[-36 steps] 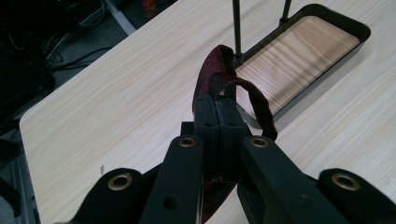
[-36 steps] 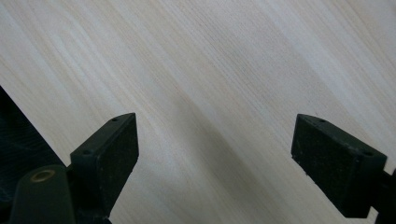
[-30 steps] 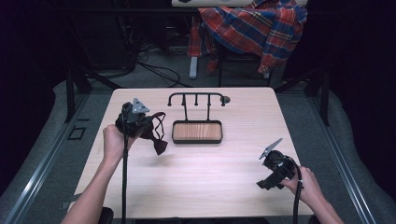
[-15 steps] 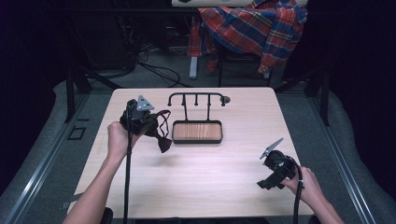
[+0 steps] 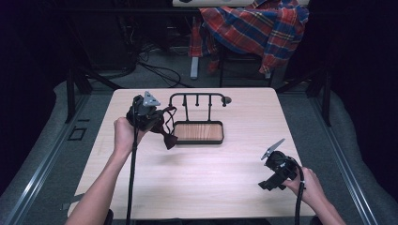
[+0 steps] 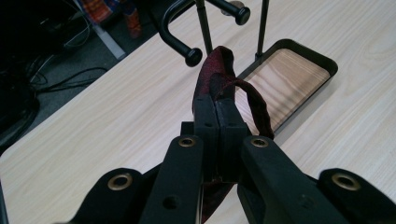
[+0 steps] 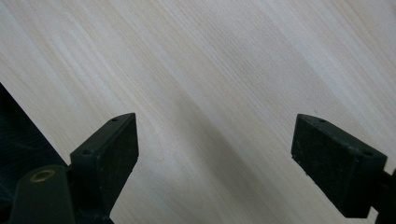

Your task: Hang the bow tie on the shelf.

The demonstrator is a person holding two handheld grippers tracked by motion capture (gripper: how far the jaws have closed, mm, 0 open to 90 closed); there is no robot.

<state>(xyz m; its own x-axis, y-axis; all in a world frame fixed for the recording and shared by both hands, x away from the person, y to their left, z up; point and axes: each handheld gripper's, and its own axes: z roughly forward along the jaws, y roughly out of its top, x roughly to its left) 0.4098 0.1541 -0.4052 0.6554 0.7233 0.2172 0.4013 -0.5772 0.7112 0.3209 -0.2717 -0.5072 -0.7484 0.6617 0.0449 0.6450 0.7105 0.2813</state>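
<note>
Surface: pale wooden bench [image 5: 197, 173], dark room, plaid cloth [image 5: 253, 28] behind.
Thing: dark red fabric strap [image 6: 219, 70], long axis toward black rack [image 6: 196, 28].
Left claw [image 6: 217, 116]: pinching strap.
Right claw [image 7: 215, 158]: spread.

desk [image 5: 202, 187]: pale wood grain, rounded corners | floor [image 5: 56, 154]: grey, with a metal rail [image 5: 42, 176] along the left | beyond the desk: plaid cloth [image 5: 256, 28], red, blue and white, draped over a dark chair frame | cables [image 5: 155, 68]: loose on the floor | surroundings: dark, light falls on the desk
</note>
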